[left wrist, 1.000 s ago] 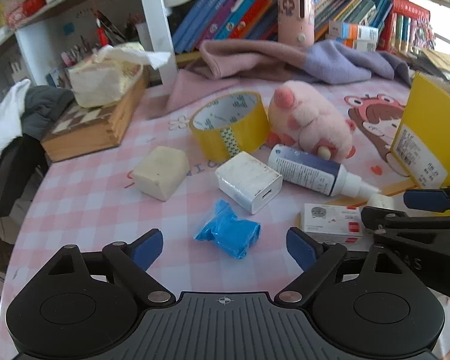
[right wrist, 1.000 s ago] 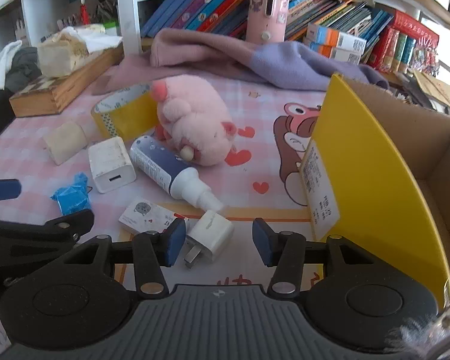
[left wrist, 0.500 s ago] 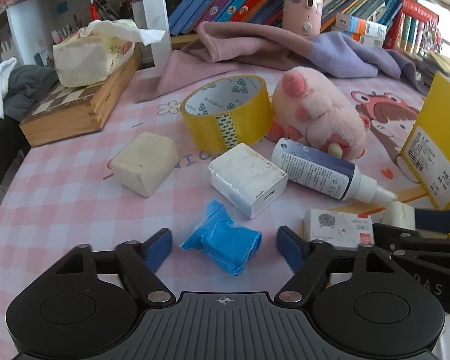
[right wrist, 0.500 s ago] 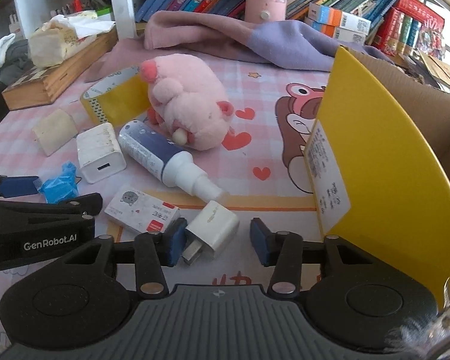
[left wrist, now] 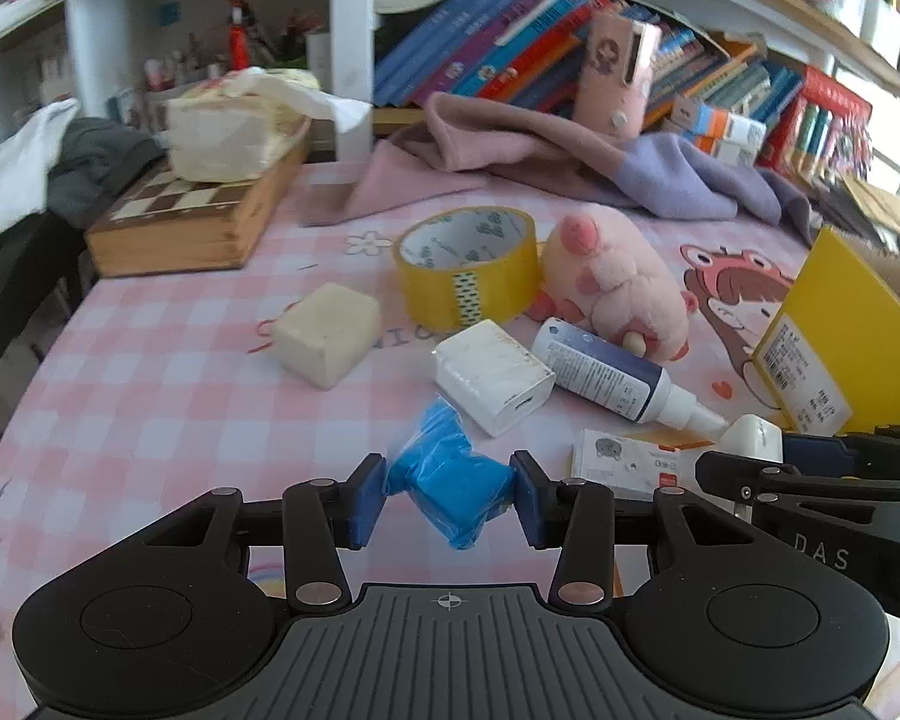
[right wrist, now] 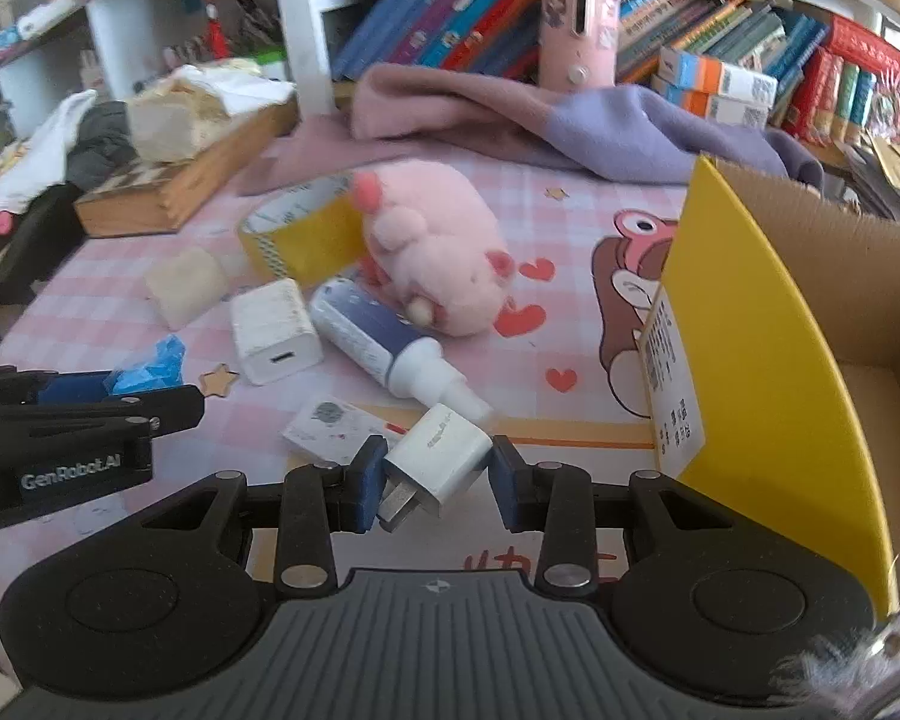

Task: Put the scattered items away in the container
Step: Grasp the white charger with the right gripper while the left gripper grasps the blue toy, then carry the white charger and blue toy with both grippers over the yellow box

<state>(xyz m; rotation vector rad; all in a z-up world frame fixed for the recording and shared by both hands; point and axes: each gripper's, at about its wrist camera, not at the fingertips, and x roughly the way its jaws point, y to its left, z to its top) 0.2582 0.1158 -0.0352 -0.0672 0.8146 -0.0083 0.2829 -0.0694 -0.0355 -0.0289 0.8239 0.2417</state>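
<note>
two grippers each have something between their pads: the left gripper (left wrist: 448, 498) is closed onto a crumpled blue wrapper (left wrist: 450, 483) resting on the desk (left wrist: 150, 372), both pads touching its sides, and the right gripper (right wrist: 431, 483) brackets a small white plug adapter (right wrist: 435, 459) — its prongs point back toward the gripper body, its long axis slanting between the pads, which seem to be just touching it. the yellow cardboard box (right wrist: 768, 360) stands just to the right of the right gripper, so that hand looks nearer for dropping in; the left must cross over.
</note>
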